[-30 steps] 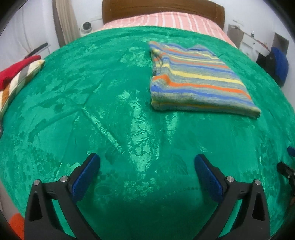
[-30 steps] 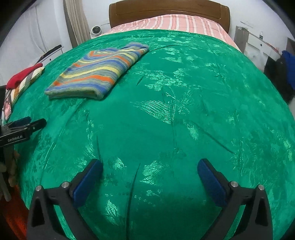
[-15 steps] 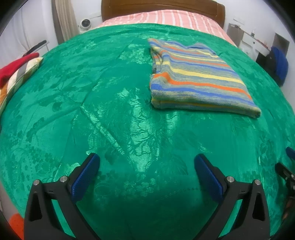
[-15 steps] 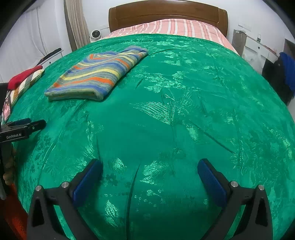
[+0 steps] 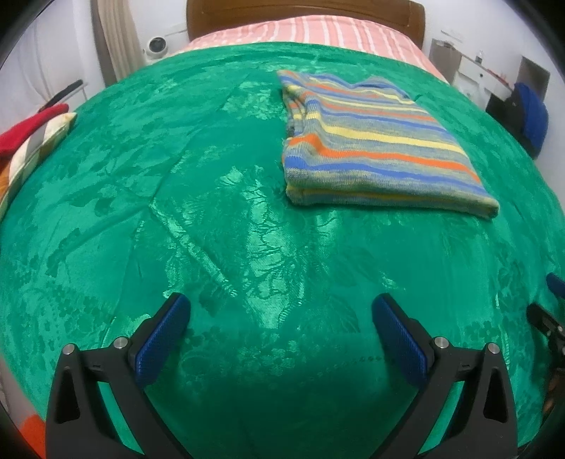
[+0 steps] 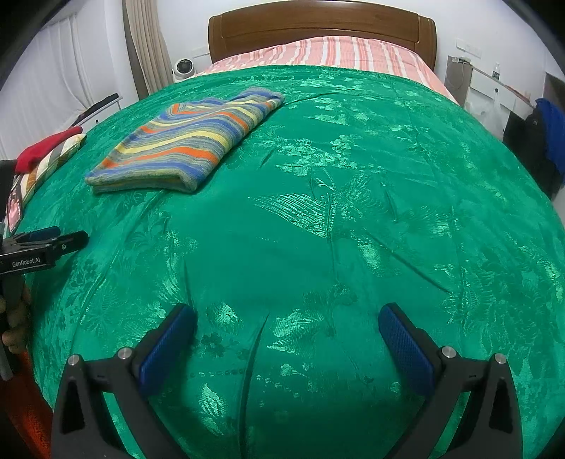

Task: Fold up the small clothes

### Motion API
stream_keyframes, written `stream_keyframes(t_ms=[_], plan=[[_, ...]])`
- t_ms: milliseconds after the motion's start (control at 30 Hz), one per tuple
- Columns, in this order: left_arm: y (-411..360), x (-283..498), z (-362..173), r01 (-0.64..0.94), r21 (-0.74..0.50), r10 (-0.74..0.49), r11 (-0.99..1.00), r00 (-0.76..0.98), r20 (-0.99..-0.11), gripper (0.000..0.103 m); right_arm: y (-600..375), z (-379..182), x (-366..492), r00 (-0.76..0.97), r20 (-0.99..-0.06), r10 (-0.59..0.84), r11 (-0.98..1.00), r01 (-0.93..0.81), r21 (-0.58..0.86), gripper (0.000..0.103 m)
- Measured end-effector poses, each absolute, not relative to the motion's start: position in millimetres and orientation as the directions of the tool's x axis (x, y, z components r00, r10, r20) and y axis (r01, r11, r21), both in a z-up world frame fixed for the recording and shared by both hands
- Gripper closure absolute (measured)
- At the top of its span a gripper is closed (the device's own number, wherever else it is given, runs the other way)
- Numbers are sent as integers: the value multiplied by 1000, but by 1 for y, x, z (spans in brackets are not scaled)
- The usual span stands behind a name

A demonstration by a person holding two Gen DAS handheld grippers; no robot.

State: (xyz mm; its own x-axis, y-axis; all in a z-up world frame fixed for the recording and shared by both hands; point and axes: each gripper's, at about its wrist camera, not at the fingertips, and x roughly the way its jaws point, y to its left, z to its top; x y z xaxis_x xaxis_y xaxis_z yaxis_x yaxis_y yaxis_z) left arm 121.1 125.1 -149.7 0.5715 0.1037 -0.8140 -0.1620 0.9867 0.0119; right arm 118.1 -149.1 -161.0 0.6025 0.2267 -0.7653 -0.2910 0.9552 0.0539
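A striped knit garment (image 5: 370, 141) in blue, orange, yellow and grey lies folded flat on the green bedspread (image 5: 212, 197). In the right wrist view the same garment (image 6: 183, 144) sits at the upper left. My left gripper (image 5: 280, 309) hovers open over bare bedspread, well short of the garment, with nothing between its blue pads. My right gripper (image 6: 286, 317) is open too, over the bedspread (image 6: 353, 219) to the right of the garment. The left gripper (image 6: 42, 243) shows at the left edge of the right wrist view, held by a hand.
A red cloth on a checked pillow (image 5: 31, 137) lies off the bed's left side. Pink striped bedding (image 6: 328, 53) and a wooden headboard (image 6: 317, 24) are at the far end. A blue item (image 5: 531, 113) hangs at the right by a white cabinet.
Both grippers have drawn back and tilted slightly, so the garment sits a little lower in each view. The garment itself has not moved, and both stay open.
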Motion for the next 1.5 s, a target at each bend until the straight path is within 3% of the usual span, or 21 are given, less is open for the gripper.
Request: stream_keyframes(t_ms=[333,500,633,733,833,967,1067,1100,1133,1167,1200,1233,1267,1367,1500], plan=[[123,122,-151,-149,28,109,989,573,-813,0,-148,-161,119,604,-764,228,955,-293,53,0],[143,128,-118,-71,-24,21,997,573,-820,1,-148,-153,123,556,-795,240,944,-324,59,0],[194,166,-77,-69,-210,-119,975,637,-762,1,-164,-118,143,565,-726,392,913,-331,236,0],[211,220,-83,-39,-361,-275,932,575,-771,1,-154,-93,182,552,-667,499,866,-335,371,0],[207,276,-107,-36,-389,-325,920,481,-814,1,-129,-84,234,485,-598,638,766,-321,557,0],[200,313,-132,-68,-377,-314,924,428,-848,1,-92,-101,298,387,-607,694,711,-233,663,17],[188,326,-134,-72,-316,-258,946,423,-869,2,-64,-120,332,318,-610,726,680,-198,706,23],[181,327,-136,-63,-283,-233,957,410,-882,3,-57,-129,341,295,-617,730,676,-179,715,33],[170,329,-138,-34,-228,-196,973,398,-896,12,-52,-136,347,294,-618,729,674,-154,722,38],[160,330,-139,-2,-185,-169,983,396,-903,19,-49,-139,350,302,-622,722,679,-138,721,50],[152,329,-139,30,-158,-157,987,400,-903,42,-45,-140,352,307,-635,708,692,-126,711,67],[143,328,-137,72,-184,-197,980,407,-892,82,-36,-139,351,309,-674,671,733,-141,665,71],[139,327,-136,76,-221,-233,972,401,-886,86,-31,-136,349,318,-695,645,759,-163,630,73],[128,318,-126,63,-159,-170,985,455,-874,88,3,-111,327,424,-771,474,875,-325,359,76],[136,307,-101,63,-195,-198,979,532,-823,89,24,-75,296,560,-717,415,891,-408,198,77]])
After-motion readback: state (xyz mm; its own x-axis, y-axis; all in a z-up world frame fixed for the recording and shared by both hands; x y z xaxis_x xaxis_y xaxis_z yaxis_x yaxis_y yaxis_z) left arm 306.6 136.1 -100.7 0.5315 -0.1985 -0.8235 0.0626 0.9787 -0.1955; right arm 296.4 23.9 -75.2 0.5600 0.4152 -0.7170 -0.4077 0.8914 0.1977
